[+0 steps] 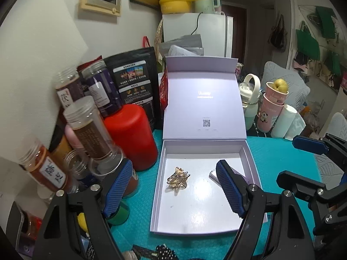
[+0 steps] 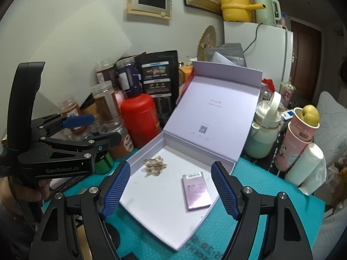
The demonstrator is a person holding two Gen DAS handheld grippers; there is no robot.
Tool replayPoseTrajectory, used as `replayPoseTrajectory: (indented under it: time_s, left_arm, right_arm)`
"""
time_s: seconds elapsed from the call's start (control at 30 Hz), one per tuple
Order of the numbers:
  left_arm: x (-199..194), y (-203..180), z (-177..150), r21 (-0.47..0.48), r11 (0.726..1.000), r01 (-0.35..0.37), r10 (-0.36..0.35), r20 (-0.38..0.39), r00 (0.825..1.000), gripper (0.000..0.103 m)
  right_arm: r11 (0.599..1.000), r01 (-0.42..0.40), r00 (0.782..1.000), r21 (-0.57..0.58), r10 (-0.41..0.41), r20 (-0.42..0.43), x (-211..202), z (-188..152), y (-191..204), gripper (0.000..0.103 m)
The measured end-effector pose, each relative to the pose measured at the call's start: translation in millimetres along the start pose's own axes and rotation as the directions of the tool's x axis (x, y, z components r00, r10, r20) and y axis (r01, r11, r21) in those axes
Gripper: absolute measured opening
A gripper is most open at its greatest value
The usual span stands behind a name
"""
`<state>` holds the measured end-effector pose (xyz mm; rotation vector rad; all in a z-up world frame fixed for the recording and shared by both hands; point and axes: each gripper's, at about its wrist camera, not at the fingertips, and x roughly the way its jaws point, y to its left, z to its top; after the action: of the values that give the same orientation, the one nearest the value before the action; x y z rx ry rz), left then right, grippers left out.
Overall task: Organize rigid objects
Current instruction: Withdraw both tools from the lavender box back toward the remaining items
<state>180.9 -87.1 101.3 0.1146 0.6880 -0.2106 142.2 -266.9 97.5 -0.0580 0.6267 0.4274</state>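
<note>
An open lilac gift box (image 1: 249, 158) (image 2: 138, 151) lies on the teal mat, its lid (image 1: 203, 108) (image 2: 216, 108) propped upright at the back. An amber hair clip (image 1: 177, 178) (image 2: 155, 165) rests in the tray's left part. A small pink flat case (image 2: 196, 190) lies to its right; in the left wrist view only its corner (image 1: 213, 176) shows behind a finger. My left gripper (image 1: 173, 188) (image 2: 95, 130) hovers open above the box's left side, empty. My right gripper (image 2: 171, 188) (image 1: 303, 164) hovers open above the front of the box, empty.
A red bottle (image 1: 132, 134) (image 2: 139, 117), several clear jars (image 1: 91, 127) and a black pouch (image 1: 134, 82) crowd the box's left side. A mint bottle (image 2: 263, 134), stacked pink cups (image 2: 299, 143) and a white roll (image 2: 305, 166) stand to its right. A hand (image 2: 28, 190) holds the left gripper.
</note>
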Motion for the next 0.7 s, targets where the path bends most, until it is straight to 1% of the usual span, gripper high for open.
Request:
replayPoseTrajectory:
  time_s: [0.23,0.37,0.7]
  left_arm:
    - [-32.6,2.4,-13.5,0.003,1.0,0.002,-0.003,0.031,1.0,0.08]
    - [-49.7,5.4,-23.1,-0.002,1.0,-0.009,0.009,0.05,0.999,0.08]
    - [-76.9,15.6,-55.7,-0.007,1.0,0.001,-0.001,0.039,0.999,0.08]
  right_arm:
    - [1.0,-0.006,1.0,-0.021,0.006,0.025,-23.6,-7.5,21.9,0.078]
    - [0.999,-0.015,0.999,-0.036,0.017,0.035,-34.4,-12.9,35.1,0.078]
    - [0.999,-0.021,0.999,-0.042,0.023,0.038,-56.5,-36.2,66.3,0.078]
